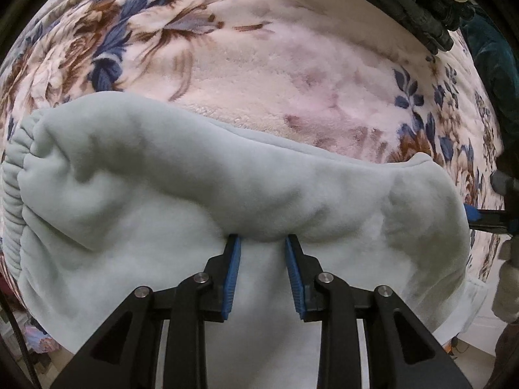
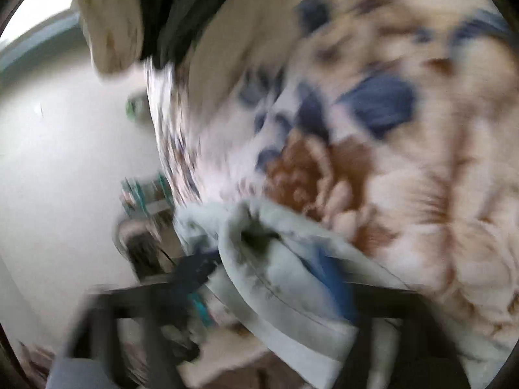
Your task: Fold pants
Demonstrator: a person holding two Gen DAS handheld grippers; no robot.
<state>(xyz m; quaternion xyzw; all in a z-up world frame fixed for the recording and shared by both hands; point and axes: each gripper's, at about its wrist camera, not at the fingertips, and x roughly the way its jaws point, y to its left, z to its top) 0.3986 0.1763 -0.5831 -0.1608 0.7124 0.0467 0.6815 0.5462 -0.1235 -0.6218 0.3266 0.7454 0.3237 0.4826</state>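
The pale mint fleece pants (image 1: 201,181) lie across the floral blanket (image 1: 275,64), elastic waistband (image 1: 13,194) at the far left. My left gripper (image 1: 262,243) is open, its blue pads (image 1: 234,259) resting on the pants at a raised fold, nothing between them. My right gripper shows at the right edge of the left wrist view (image 1: 473,217), at the pants' right end. The right wrist view is heavily blurred: a fold of the pants (image 2: 285,275) lies between the right gripper's (image 2: 269,272) blue pads (image 2: 331,278).
The blanket hangs over the bed edge (image 2: 168,129) to the left in the right wrist view, with pale floor (image 2: 65,162) beyond. A dark garment (image 1: 428,9) lies at the top right. The person's sleeve (image 1: 506,278) is at the right edge.
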